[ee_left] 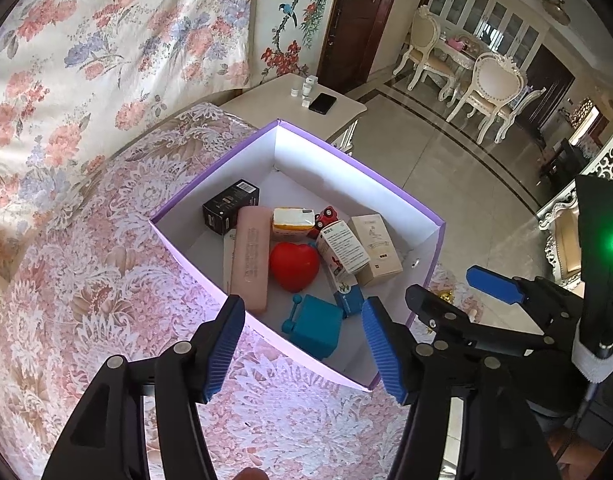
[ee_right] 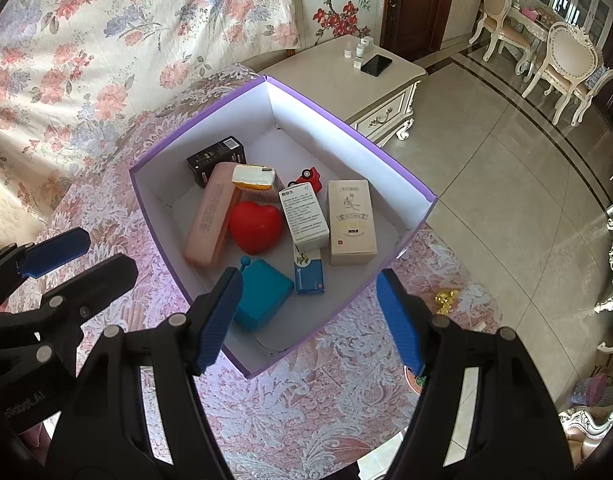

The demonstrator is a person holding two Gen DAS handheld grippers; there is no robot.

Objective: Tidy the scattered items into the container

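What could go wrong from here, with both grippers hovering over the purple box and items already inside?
1. A small gold item lies on the tablecloth beside the purple box, near the table edge; it could be overlooked or nudged off.
2. The left gripper and right gripper, both open and empty, sit close together over the box's near corner; they might collide or bump its wall.
3. The teal box lies just beneath the fingers; lowering could knock it.

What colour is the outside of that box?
Purple outside, white inside; the right wrist view shows it best.
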